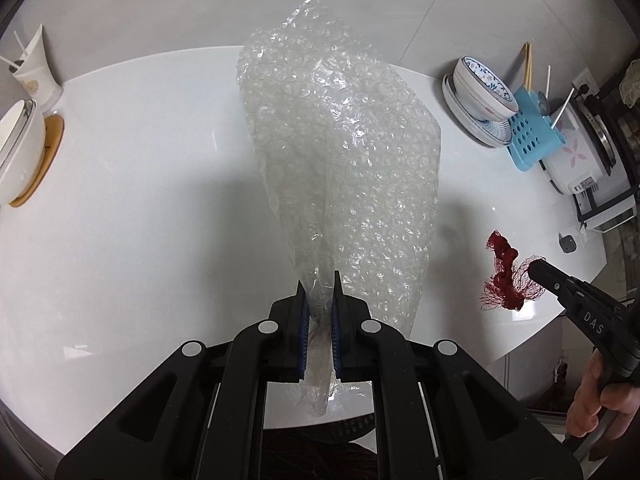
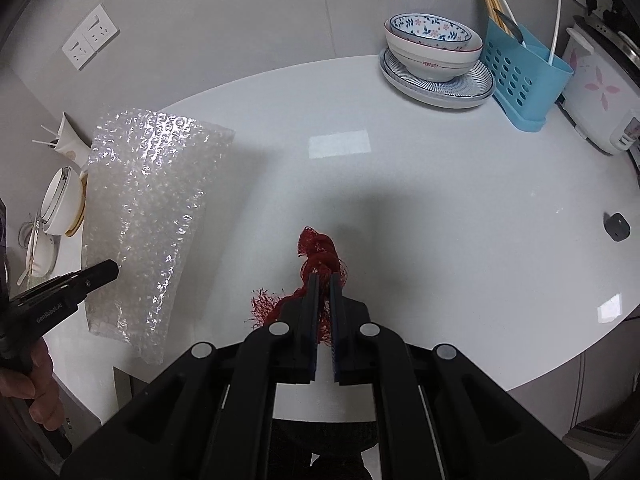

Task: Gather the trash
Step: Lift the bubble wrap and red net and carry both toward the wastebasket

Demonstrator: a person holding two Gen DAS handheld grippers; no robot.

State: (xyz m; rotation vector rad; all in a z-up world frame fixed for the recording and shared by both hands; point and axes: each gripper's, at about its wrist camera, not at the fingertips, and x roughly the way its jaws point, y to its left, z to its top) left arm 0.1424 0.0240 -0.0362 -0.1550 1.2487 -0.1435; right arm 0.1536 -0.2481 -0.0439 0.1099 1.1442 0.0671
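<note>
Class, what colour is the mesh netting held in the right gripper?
Dark red mesh netting, clearest in the right wrist view.

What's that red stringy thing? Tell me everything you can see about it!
It is a red mesh net bag, the stretchy plastic kind fruit comes in, bunched and twisted into a knobbly rope with frayed, wispy ends. The right gripper is shut on its middle, holding it up above the white table. One bunched end points forward past the fingers, and a fuzzy end sticks out sideways. From the left camera it hangs clear of the table.
</note>
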